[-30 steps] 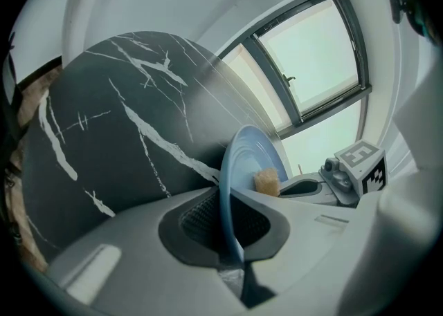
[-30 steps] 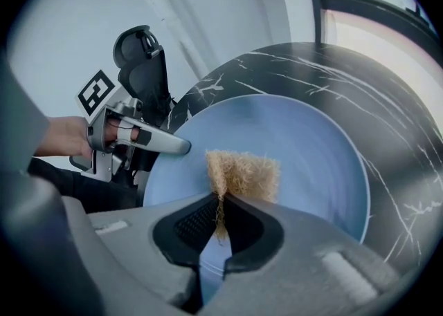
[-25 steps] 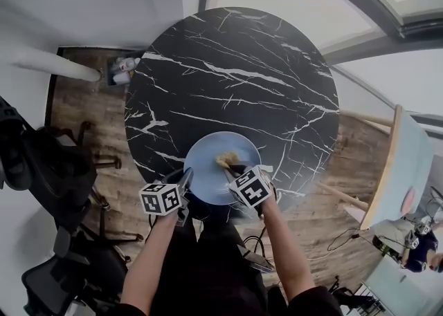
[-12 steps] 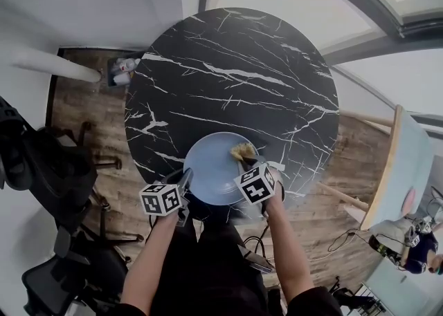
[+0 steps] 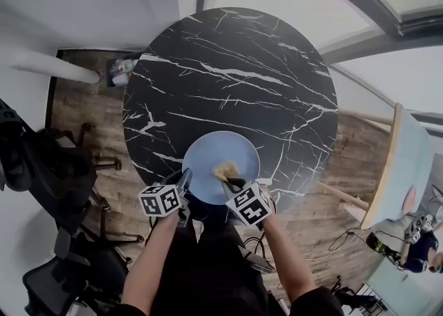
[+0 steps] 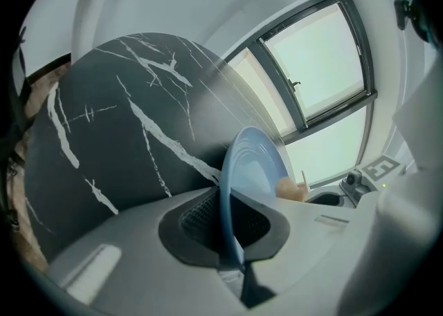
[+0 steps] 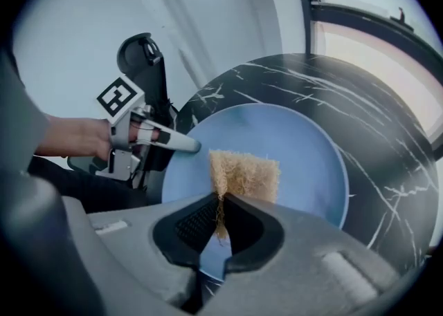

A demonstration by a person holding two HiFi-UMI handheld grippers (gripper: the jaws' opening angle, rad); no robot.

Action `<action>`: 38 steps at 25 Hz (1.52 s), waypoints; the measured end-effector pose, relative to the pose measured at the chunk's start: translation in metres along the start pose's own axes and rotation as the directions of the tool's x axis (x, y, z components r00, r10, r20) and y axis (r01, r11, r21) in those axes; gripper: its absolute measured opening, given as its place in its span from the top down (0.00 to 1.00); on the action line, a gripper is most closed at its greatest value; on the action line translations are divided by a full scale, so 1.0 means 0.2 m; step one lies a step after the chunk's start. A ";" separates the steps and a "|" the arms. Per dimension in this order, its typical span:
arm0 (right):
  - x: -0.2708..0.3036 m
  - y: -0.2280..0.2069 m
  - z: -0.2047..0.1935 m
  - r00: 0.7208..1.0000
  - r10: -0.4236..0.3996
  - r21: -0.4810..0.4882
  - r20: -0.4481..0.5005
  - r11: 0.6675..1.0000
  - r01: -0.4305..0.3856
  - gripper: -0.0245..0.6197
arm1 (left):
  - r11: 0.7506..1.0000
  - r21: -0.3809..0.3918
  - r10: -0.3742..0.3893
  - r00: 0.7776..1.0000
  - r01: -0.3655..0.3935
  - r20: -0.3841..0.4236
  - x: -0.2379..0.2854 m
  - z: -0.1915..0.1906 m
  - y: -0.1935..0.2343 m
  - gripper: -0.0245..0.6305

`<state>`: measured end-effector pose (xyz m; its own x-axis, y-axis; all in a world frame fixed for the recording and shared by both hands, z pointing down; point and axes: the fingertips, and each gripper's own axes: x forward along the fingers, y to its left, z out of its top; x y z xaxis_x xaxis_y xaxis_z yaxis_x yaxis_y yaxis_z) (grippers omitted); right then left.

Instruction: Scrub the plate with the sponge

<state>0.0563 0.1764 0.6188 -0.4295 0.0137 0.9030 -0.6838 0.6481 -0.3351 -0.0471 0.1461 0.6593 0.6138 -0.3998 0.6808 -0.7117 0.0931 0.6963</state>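
**Plate pinned at the rim, sponge on its face**

The left tool (image 6: 228,242) was closed narrowly on the near rim of the pale blue plate (image 5: 208,154), with the rim standing edge-on between its pads. That grip probably served to steady the plate on the black marbled counter (image 5: 235,66) against the push of scrubbing. The right tool (image 7: 220,219) was pinched on one edge of the tan fibrous sponge (image 7: 246,173). This left most of the sponge free ahead of the jaws to lie on the plate's face, near its middle. The plate sat at the counter's near edge, within easy reach of both arms.

In the head view, the tools' marker cubes hid the plate's near rim. No view showed whether the sponge pressed flat or only grazed the surface, or whether the held rim was lifted off the counter. No dirt or suds could be made out on the plate.
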 end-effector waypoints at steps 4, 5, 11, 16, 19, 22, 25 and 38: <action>0.09 0.21 -0.06 0.995 0.084 -0.065 -0.055 0.994 -0.088 0.93 | 1.000 -0.001 0.001 1.000 -0.001 0.005 0.00 0.00 -0.01 0.93; 0.12 0.25 -0.07 0.993 0.095 -0.081 -0.070 0.992 -0.100 0.93 | 1.000 -0.001 0.002 1.000 -0.002 0.007 0.01 0.00 -0.01 0.93; 0.25 0.32 -0.13 0.988 0.083 -0.162 -0.131 0.981 -0.104 0.93 | 1.000 0.012 0.005 1.000 -0.005 0.002 0.01 0.00 -0.01 0.93; 0.25 0.27 -0.13 0.989 0.062 -0.163 -0.132 0.983 -0.084 0.93 | 1.000 0.031 0.002 1.000 -0.002 -0.006 0.01 0.00 -0.01 0.93; 0.21 0.18 -0.12 0.992 0.035 -0.125 -0.120 0.991 -0.050 0.93 | 1.000 0.030 0.002 1.000 -0.002 -0.007 0.01 0.00 -0.01 0.93; 0.17 0.05 -0.11 0.995 0.010 -0.075 -0.101 0.997 -0.018 0.93 | 0.999 0.035 0.002 1.000 -0.001 -0.011 0.01 -0.01 -0.01 0.93; 0.12 -0.07 -0.09 0.996 -0.013 -0.031 -0.092 0.999 0.010 0.93 | 0.999 0.036 -0.003 1.000 0.004 -0.017 0.01 0.00 -0.01 0.93; 0.02 -0.38 -0.05 0.991 -0.118 0.059 -0.067 0.991 0.122 0.93 | 1.000 0.024 -0.014 1.000 0.014 -0.010 0.02 0.00 -0.01 0.93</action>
<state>0.1120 0.1351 0.6507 -0.3055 -0.0122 0.9521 -0.7645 0.5993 -0.2376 -0.0434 0.1453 0.6599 0.6272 -0.3919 0.6731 -0.7107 0.0658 0.7005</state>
